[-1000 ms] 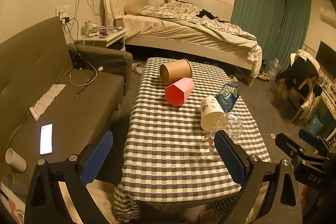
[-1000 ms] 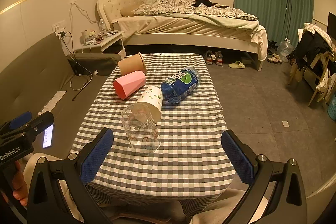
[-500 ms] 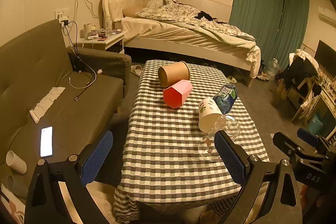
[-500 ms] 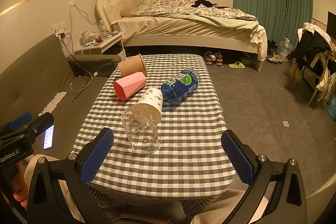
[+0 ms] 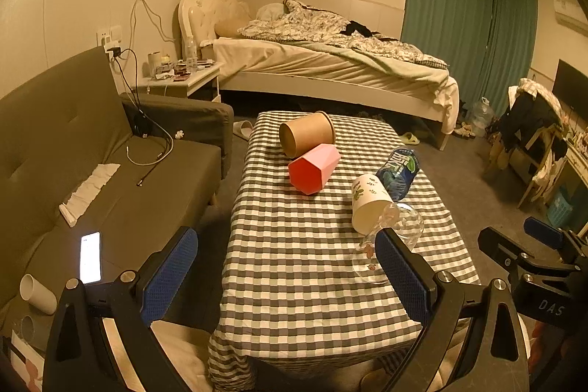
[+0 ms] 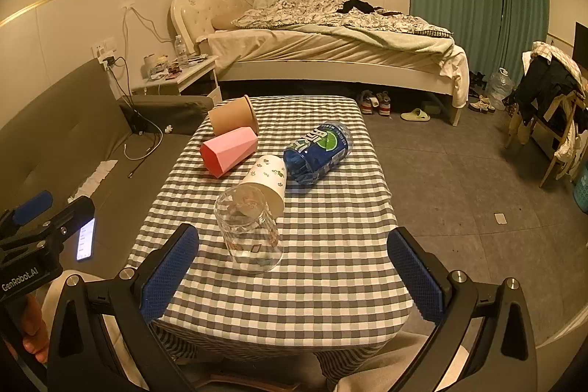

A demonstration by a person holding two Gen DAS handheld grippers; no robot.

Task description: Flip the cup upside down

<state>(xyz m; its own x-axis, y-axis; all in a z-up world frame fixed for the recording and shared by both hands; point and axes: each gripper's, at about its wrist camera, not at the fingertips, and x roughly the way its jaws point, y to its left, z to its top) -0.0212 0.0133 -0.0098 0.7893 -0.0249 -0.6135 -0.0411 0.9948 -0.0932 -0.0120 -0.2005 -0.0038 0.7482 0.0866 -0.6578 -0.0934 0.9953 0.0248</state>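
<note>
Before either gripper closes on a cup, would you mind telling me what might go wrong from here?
1. The clear glass leans on the white paper cup; moving either may shift the other.
2. The blue bottle lies on its side right beside the white paper cup, so a nudge might roll it toward the table edge.
3. Both the right gripper and left gripper are open and away from the cups; the transparent glass may be misjudged.

Left gripper: you hold it low and level, its blue-padded fingers spread wide, nothing between them.
Right gripper: you hold it the same way, jaws wide apart and empty, blue pads facing inward.
Left hand: you grip the handle, fingers just visible at frame's edge.
</note>
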